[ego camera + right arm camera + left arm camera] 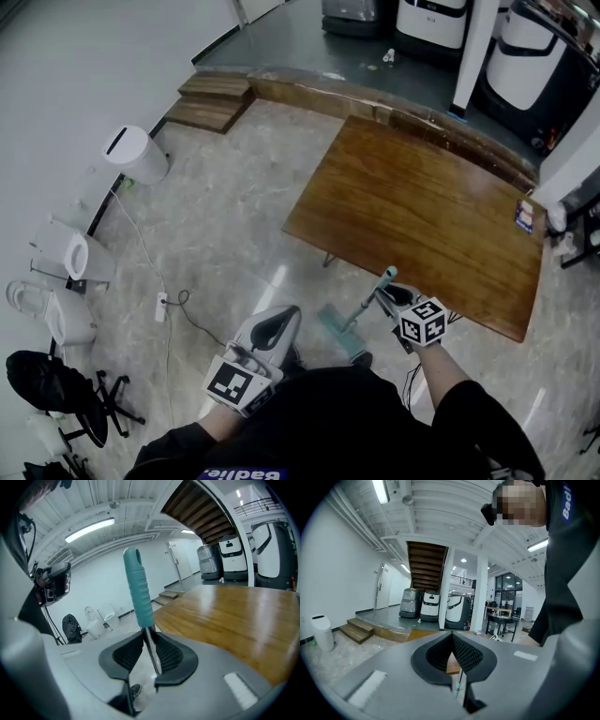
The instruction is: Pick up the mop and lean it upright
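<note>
The mop stands steeply tilted by the wooden table's near edge, its teal head (339,333) on the floor and its teal grip (387,275) on top. My right gripper (394,295) is shut on the thin metal pole just below the grip. In the right gripper view the grip (138,590) rises above the jaws and the pole (152,656) runs between the pads of the right gripper (147,632). My left gripper (284,317) hovers left of the mop, apart from it, its jaws closed with nothing between them. Past the left gripper (451,635) a bit of the pole (459,680) shows.
A large wooden table (422,216) fills the right of the room. Wooden steps (211,101) and a white bin (136,155) lie far left. A power strip with cable (161,307), white fixtures (70,258) and a black chair (56,389) line the left wall.
</note>
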`<state>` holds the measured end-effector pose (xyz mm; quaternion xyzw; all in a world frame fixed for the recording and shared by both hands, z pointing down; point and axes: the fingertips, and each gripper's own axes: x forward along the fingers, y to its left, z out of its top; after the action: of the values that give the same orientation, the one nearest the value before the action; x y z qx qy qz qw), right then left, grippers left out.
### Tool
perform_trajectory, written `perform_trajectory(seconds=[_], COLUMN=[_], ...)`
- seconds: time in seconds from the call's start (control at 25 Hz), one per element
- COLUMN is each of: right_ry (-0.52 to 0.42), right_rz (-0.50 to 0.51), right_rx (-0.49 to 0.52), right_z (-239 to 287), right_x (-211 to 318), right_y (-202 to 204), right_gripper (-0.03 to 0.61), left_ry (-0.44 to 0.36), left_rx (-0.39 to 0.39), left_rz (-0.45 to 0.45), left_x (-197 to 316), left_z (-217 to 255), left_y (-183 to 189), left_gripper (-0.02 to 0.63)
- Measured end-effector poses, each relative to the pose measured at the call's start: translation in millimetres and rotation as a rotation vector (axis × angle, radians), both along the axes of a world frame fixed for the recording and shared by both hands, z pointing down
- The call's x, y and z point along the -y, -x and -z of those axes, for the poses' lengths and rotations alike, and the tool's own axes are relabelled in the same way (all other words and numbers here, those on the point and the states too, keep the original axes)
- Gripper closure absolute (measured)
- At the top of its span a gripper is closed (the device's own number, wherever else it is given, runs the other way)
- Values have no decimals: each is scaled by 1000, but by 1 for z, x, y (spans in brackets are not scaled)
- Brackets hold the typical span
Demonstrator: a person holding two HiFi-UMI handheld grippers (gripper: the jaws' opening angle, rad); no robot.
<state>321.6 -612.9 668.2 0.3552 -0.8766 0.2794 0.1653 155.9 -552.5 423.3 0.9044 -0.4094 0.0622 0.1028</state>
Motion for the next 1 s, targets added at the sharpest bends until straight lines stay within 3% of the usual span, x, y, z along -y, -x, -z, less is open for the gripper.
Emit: perform_trajectory(seconds=[0.16,0.36,0.64,0.68,0.76,0.92,0.96,1.0], right_ry=[12,36,54,56,61,60,58,57], right_rz=[-44,-101,-133,-126,-108,-116,-136,-157], right_rx=[-30,-36,-17,-23,-38,-89,-107,-118], right_z=[-8,-19,-29,-31,-36,-45,-47,-48], right_x=[27,53,64,63,62,60,60,60], right_y=[-24,-55,-68,-68,-67,-74,-79,-84], right_gripper=[483,483,476,467,386,328,335,449], left_ry=[-21,23,16,18,15,20,25,29], left_rx=[-1,33,45,48,46,50,50,48], left_rz=[12,20,2,-1,-7,-32,-41,-49], left_x=[4,1,1,1,1,0,-1,-1], left_z=[9,-8,-6,-7,-6,-8,-10,-11], left_y=[-4,-8,-29,-32,-37,-48,-49,-50], left_gripper=[595,595,595,595,595,595,595,595])
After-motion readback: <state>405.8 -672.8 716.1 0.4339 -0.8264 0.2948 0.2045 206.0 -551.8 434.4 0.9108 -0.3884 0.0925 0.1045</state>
